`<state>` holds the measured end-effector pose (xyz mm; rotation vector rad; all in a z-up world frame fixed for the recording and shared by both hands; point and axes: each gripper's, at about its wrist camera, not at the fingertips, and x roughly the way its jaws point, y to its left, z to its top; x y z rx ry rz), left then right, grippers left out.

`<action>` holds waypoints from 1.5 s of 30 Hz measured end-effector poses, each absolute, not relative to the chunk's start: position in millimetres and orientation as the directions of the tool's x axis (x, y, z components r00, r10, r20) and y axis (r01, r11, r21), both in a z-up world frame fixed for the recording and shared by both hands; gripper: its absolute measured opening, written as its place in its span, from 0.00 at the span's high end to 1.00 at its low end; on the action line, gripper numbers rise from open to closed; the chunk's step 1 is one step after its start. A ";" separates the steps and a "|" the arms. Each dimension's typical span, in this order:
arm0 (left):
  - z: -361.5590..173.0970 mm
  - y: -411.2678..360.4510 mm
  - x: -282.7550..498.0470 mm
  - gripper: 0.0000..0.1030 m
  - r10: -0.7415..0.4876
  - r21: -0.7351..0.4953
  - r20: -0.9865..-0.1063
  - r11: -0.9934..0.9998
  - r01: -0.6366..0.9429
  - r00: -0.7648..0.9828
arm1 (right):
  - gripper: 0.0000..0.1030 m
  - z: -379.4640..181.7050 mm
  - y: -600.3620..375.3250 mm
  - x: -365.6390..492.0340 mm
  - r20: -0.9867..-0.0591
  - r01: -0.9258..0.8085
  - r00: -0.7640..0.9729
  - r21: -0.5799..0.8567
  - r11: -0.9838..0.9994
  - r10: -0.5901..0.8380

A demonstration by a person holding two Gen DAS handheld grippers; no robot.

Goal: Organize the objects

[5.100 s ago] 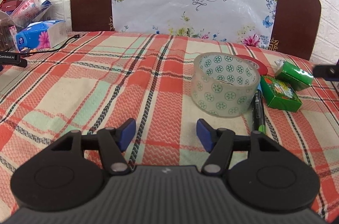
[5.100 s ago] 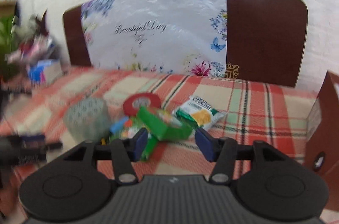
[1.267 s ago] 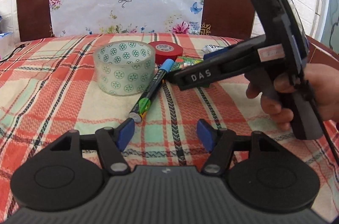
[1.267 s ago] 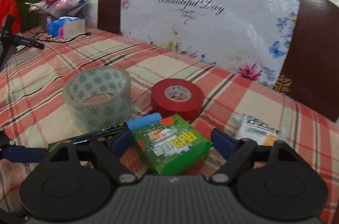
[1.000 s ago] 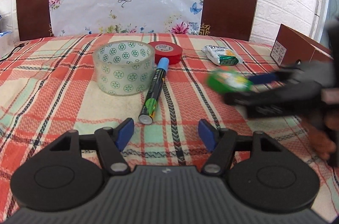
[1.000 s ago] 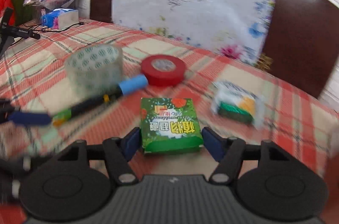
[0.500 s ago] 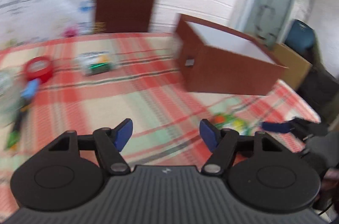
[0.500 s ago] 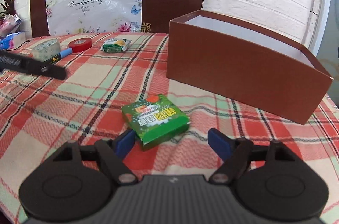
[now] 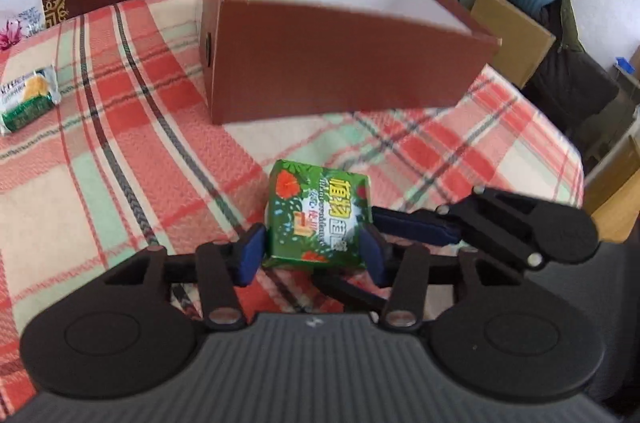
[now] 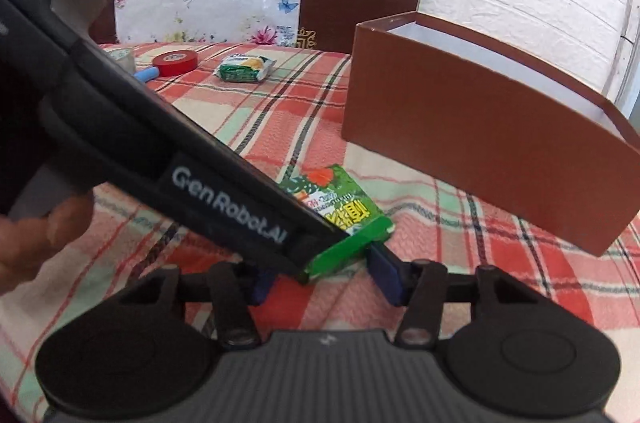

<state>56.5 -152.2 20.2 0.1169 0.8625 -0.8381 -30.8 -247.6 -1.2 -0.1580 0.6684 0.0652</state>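
Observation:
A green printed box [image 9: 318,219] sits between the blue pads of my left gripper [image 9: 312,251], which close on its two sides just above the plaid cloth. It also shows in the right wrist view [image 10: 344,219], partly hidden by the left gripper's black body. My right gripper [image 10: 326,277] is open, its fingers on either side of the box's near end without pinching it; one of its fingers [image 9: 416,225] shows in the left wrist view beside the box. The open brown box [image 9: 344,43] with a white inside stands behind, also in the right wrist view [image 10: 488,127].
A green and white snack packet [image 10: 244,67], a red tape roll [image 10: 176,61], a clear patterned tape roll [image 10: 120,57] and a blue-capped marker [image 10: 146,75] lie at the far left. The table edge is to the right, with cardboard boxes [image 9: 516,39] beyond.
My left gripper has swung in and shut on the green box that lay in front of my right gripper. My right gripper stays open around the box's near end.

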 end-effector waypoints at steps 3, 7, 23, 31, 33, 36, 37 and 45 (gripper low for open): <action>63.5 -154.9 55.8 0.50 -0.670 -0.233 -0.624 0.651 0.722 0.402 | 0.54 21.2 -255.8 -39.5 -0.529 -0.066 0.849 -0.107 0.992 0.000; 105.6 -186.4 69.3 0.50 -0.726 -0.198 -0.525 0.611 0.766 0.444 | 0.54 62.1 -270.7 -46.0 -0.326 0.029 0.942 -0.168 0.985 -0.084; 82.2 -304.2 132.6 0.45 -0.616 -0.080 -0.583 0.692 0.717 0.529 | 0.45 50.8 -385.0 42.9 -0.348 0.322 0.875 -0.096 0.942 -0.335; 102.3 -270.1 105.3 0.42 -0.538 0.016 -0.556 0.754 0.656 0.633 | 0.42 42.9 -369.4 -6.1 -0.261 0.393 0.891 0.032 0.919 -0.372; 104.7 -260.5 98.3 0.42 -0.524 0.015 -0.564 0.767 0.642 0.639 | 0.42 43.8 -361.7 -15.3 -0.256 0.405 0.888 0.042 0.913 -0.382; 105.8 -246.2 86.8 0.42 -0.501 0.014 -0.574 0.785 0.619 0.648 | 0.42 43.6 -360.4 -32.5 -0.265 0.418 0.884 0.078 0.905 -0.386; 105.7 -240.8 83.7 0.42 -0.494 0.013 -0.576 0.791 0.612 0.651 | 0.42 42.5 -360.6 -34.2 -0.282 0.418 0.882 0.096 0.903 -0.378; 92.2 -195.3 68.0 0.41 -0.412 0.028 -0.601 0.845 0.534 0.684 | 0.42 26.0 -347.8 -39.7 -0.433 0.383 0.862 0.211 0.899 -0.265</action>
